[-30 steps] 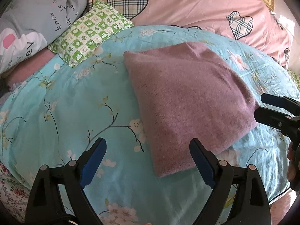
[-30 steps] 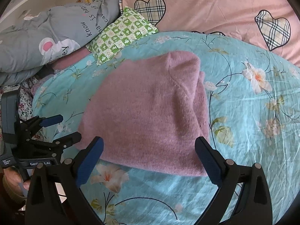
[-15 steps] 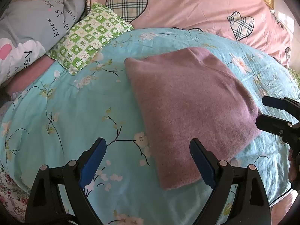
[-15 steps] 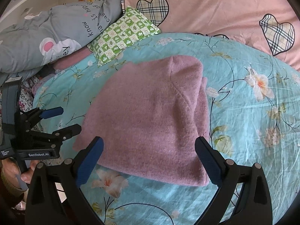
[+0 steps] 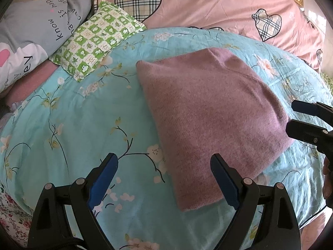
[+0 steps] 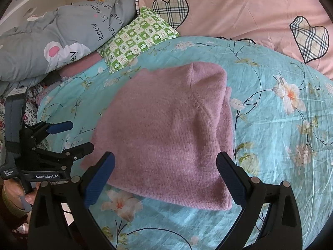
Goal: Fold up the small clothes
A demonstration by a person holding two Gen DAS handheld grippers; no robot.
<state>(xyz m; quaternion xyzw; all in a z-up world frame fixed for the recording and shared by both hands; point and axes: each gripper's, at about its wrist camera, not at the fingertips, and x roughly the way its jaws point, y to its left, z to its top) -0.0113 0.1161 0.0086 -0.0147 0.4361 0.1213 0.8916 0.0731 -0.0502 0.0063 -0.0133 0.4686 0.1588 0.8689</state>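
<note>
bed: blue flower sheet [image 5: 87, 129] | pink heart blanket [image 5: 197, 6] | green pillow [image 5: 97, 39] | grey pillow [image 6: 62, 35] | sunny

The left claw [image 5: 164, 179] sits at the bottom centre of its own frame, blue-padded fingers [image 5: 103, 180] spread wide, nothing between them. The right claw [image 6: 165, 180] is likewise agape and empty. In the right wrist view, a hand [image 6: 17, 195] at lower left grips the left claw's handle.
</note>
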